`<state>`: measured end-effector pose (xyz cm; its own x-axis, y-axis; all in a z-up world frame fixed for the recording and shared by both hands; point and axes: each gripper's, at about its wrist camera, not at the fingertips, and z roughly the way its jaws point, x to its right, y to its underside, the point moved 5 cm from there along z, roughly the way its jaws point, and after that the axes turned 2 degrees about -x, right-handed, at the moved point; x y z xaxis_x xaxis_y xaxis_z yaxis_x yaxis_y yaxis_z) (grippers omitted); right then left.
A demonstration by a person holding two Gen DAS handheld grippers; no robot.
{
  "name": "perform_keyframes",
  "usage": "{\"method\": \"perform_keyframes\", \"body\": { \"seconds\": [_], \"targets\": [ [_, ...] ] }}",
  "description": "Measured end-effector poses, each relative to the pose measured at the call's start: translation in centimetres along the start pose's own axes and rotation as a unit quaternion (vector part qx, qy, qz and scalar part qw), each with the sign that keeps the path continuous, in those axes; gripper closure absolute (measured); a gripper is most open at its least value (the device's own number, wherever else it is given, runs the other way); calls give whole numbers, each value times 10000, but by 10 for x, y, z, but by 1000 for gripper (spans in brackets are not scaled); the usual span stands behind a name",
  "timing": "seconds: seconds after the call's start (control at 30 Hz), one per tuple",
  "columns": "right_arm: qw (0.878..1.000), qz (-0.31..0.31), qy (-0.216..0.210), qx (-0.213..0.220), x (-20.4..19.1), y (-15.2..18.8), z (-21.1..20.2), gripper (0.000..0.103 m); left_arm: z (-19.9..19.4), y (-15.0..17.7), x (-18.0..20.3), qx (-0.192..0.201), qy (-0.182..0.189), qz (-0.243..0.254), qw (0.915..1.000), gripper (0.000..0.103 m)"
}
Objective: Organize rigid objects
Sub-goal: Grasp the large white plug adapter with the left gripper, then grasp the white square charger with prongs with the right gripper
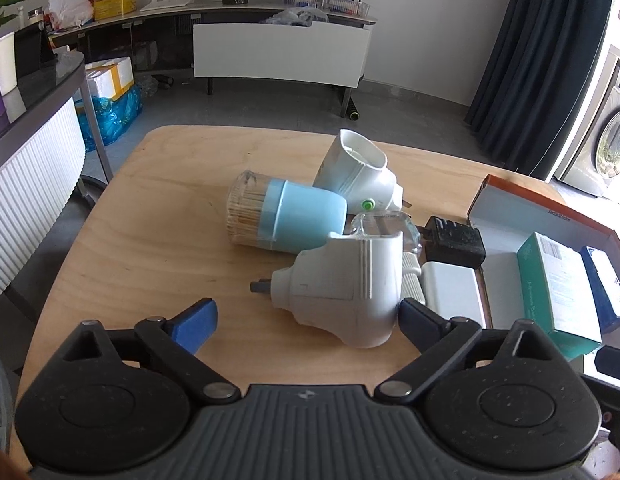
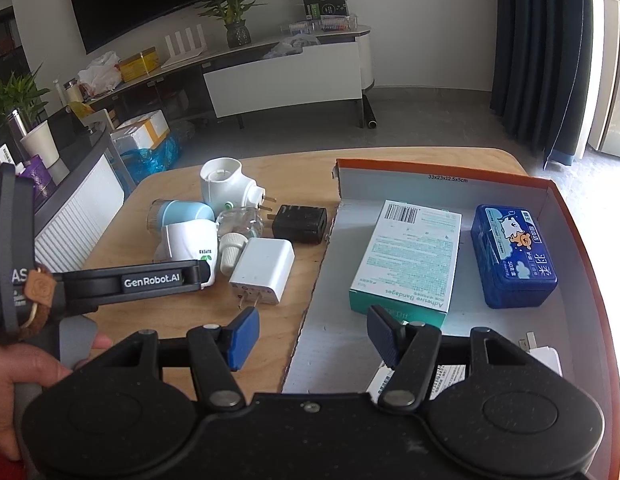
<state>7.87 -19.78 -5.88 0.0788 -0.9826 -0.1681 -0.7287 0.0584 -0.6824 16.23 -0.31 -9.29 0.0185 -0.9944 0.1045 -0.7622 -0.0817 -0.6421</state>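
**Op:** On the wooden table (image 1: 158,216), just left of the box (image 2: 438,188), I've got the left gripper (image 1: 308,316) spread wide around the nearer white plug-in unit (image 1: 346,292). It lies on its side, prongs pointing left. Nothing is clamped yet: the right-hand finger sits against or very near the body, the left one stands clear.

**Spotter:** And your other tool?

**Op:** The right gripper (image 2: 314,338) hangs half open over the box's near edge, with nothing between its fingers. Inside the box I see the bandage carton (image 2: 410,256) and the blue tin (image 2: 514,256) side by side, with bare floor nearer me.

**Spotter:** So how would you take the plug-in?

**Op:** I'd centre first. It sits off toward the right finger, so closing now would likely shove it sideways into the white charger (image 1: 454,292) and the ribbed cap beside it. I'd shift the tool right, then close on the ridged flat flanks, not the rounded shoulder, which I judge would squirt out.

**Spotter:** Neighbours?

**Op:** Tight. The toothpick jar (image 1: 286,216) and the clear bottle (image 1: 390,228) lie right behind it, maybe touching; I can't tell. I'd lift straight up before carrying across, then set it on the open floor of the box.
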Motion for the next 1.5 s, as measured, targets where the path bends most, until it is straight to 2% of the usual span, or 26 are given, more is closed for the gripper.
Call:
{"method": "perform_keyframes", "body": {
  "seconds": [0.23,0.27,0.3,0.43,0.57,0.8,0.93,1.03,1.13,1.2,1.5],
  "targets": [
    [10000,24,14,2,4,-3,5,30,11,-8,-2,225,71,98,9997,2],
    [10000,30,12,-2,4,-3,5,30,11,-8,-1,232,110,130,9996,4],
    [10000,29,10,-4,4,-3,7,30,11,-7,1,220,179,164,9995,18],
    [10000,-2,-37,-56,-1,-4,12,30,6,0,4,279,198,337,9988,18],
    [9998,-101,-87,-112,-10,-7,20,30,-6,5,-3,282,32,369,9989,18],
    [9988,-165,-330,-324,-31,-21,50,30,-35,13,-27,305,-198,162,9992,18],
    [9980,-425,-208,-409,-47,-27,75,31,-46,14,-36,380,-194,76,9991,18],
    [9975,-451,-79,-529,-49,-30,92,36,-47,15,-40,386,-204,-12,9990,18],
    [9972,-577,86,-467,-50,-32,101,37,-45,17,-41,375,-156,-31,9992,18],
    [9968,-672,163,-388,-52,-32,102,53,-44,16,-41,370,-168,-61,9992,18],
    [9983,-512,-136,-228,-53,-17,66,53,-57,20,-39,438,-201,-98,9988,18]
  ]
}}
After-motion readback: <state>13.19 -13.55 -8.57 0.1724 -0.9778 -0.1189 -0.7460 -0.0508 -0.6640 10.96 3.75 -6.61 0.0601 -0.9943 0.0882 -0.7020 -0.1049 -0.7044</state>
